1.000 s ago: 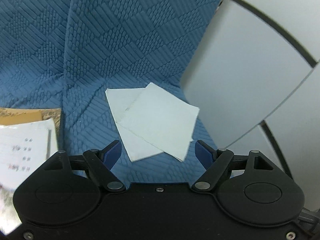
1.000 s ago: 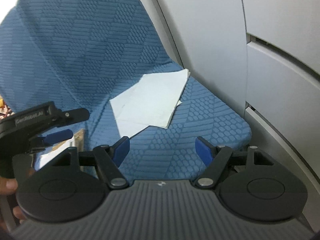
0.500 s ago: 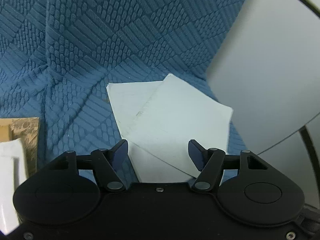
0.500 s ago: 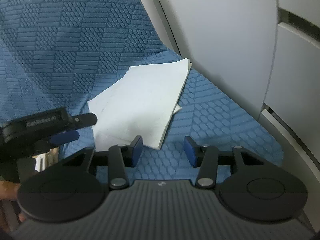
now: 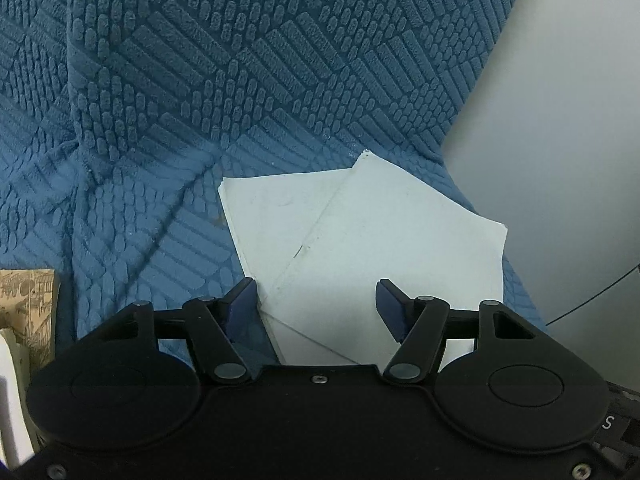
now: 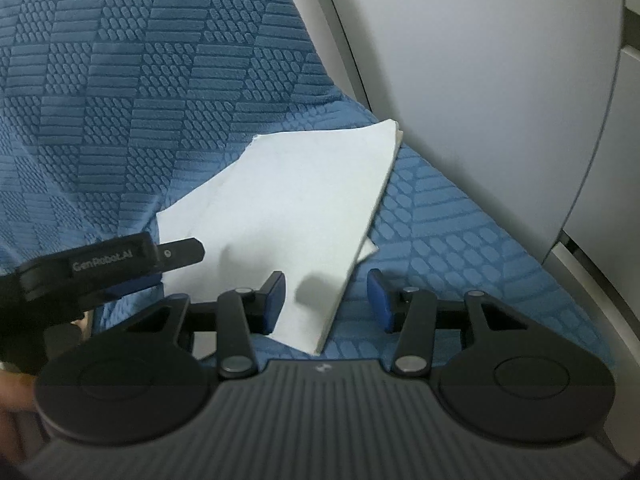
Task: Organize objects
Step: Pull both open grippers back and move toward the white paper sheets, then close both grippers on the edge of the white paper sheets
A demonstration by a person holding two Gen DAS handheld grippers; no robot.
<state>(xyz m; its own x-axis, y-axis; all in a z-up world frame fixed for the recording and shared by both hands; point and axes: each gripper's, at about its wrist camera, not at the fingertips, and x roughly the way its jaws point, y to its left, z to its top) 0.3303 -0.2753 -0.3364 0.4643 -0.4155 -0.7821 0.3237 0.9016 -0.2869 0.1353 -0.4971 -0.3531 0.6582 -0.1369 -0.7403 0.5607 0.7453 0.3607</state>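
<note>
Two white sheets of paper (image 5: 360,240) lie overlapping and flat on a blue textured seat cushion (image 5: 160,220). My left gripper (image 5: 315,292) hovers over their near left part, jaws apart, nothing pressed between the blue pads. In the right wrist view the same sheets (image 6: 304,200) reach under my right gripper (image 6: 326,284). It is open, and the sheets' right edge runs between its fingers. The left gripper (image 6: 176,266) shows there at the sheets' left side.
A blue patterned backrest (image 6: 120,80) rises behind the cushion. A grey wall panel (image 6: 480,80) stands close on the right. A brown printed booklet (image 5: 28,292) and a white object (image 5: 8,380) lie at the far left. A hand (image 6: 12,392) shows at the lower left.
Both grippers have come down and forward onto the sheets, which now look larger. Both pairs of jaws have narrowed, the right more than the left.
</note>
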